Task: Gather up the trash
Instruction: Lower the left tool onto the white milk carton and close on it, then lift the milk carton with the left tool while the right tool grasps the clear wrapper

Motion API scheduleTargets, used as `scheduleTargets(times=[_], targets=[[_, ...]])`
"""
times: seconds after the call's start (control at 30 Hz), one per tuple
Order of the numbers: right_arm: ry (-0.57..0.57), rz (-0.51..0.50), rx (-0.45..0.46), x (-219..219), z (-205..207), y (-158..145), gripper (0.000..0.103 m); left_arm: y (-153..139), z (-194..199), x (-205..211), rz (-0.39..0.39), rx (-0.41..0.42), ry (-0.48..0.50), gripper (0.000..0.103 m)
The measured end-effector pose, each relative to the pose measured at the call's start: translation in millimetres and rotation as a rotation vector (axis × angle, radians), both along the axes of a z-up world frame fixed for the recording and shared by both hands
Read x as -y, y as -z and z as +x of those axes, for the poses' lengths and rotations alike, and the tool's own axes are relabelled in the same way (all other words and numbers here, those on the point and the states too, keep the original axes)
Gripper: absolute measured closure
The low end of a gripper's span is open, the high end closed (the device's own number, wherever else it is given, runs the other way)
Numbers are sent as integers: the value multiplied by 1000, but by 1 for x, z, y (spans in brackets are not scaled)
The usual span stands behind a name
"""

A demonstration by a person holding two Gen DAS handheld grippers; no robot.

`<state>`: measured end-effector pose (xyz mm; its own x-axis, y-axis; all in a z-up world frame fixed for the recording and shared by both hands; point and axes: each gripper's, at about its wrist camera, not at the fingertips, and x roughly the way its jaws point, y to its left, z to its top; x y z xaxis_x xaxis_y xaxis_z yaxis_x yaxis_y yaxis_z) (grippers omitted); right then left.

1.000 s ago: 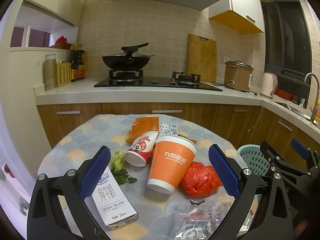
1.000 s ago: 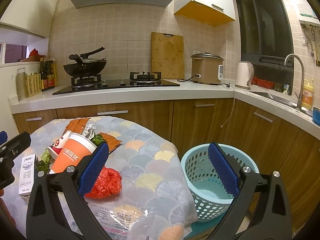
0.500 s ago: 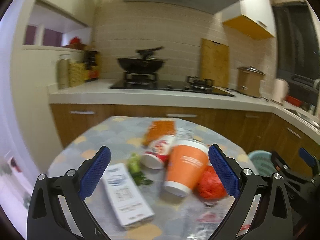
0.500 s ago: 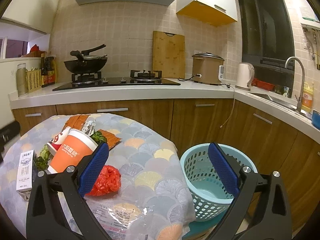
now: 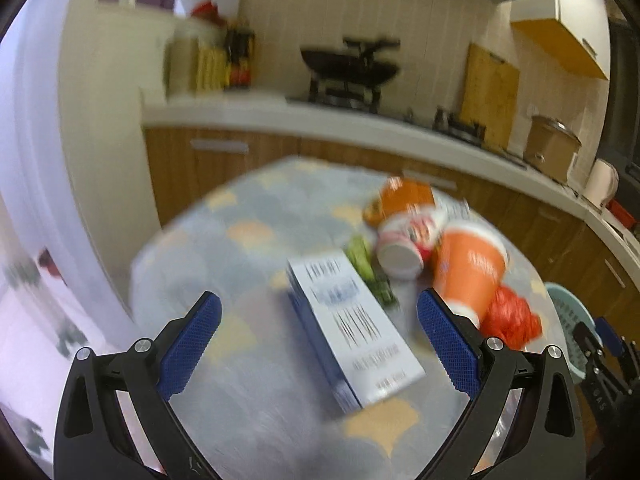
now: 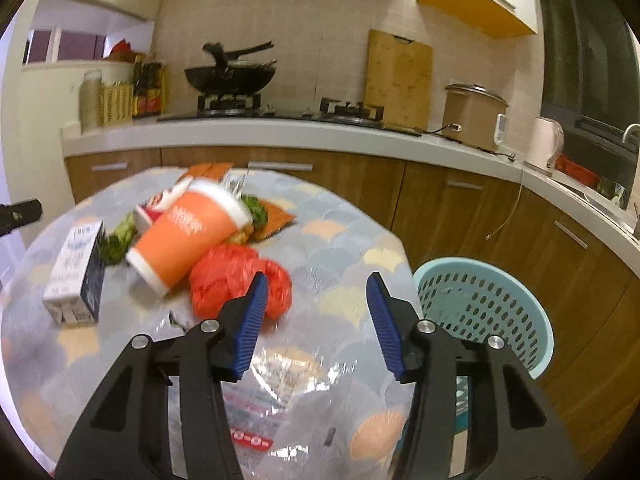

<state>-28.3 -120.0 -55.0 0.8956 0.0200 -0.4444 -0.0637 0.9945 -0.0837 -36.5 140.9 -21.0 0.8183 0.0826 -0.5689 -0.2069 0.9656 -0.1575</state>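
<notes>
Both grippers I operate, left gripper [image 5: 318, 338] and right gripper [image 6: 316, 324]: matte black skeletal arms with triangular cut-outs, silver round screw heads at the pivots, and jaws faced with blue pads, cross-hatched on the left, ribbed on the right

Only legible bit: white "0-0-" on a red strip on the clear plastic wrapper [image 6: 280, 408] at the counter's near edge. Print on milk carton [image 6: 76, 268] and orange cup [image 6: 188, 236] too blurred.
</notes>
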Motion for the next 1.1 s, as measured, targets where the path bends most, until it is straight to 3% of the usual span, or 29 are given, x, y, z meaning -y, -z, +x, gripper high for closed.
scheduleTargets(times=[0.3, 0.43, 0.53, 0.6, 0.83, 1.0, 1.1], targets=[[-85, 57, -113, 8, -8, 24, 54, 43, 25, 30, 61, -144, -22, 9], [-118, 102, -151, 17, -7, 30, 35, 49, 31, 24, 32, -189, -28, 21], [-154, 122, -193, 21, 1, 34, 34, 52, 34, 21, 9, -216, -29, 42], [-180, 131, -209, 24, 3, 38, 34, 54, 34, 16, -1, -228, -39, 46], [-315, 105, -222, 13, -15, 33, 17, 54, 35, 10, -15, -215, -42, 49], [-324, 68, -248, 5, -24, 43, 8, 54, 31, 12, -21, -201, -30, 49], [-333, 72, -281, 1, -18, 49, 8, 52, 31, 12, -24, -195, -26, 49]])
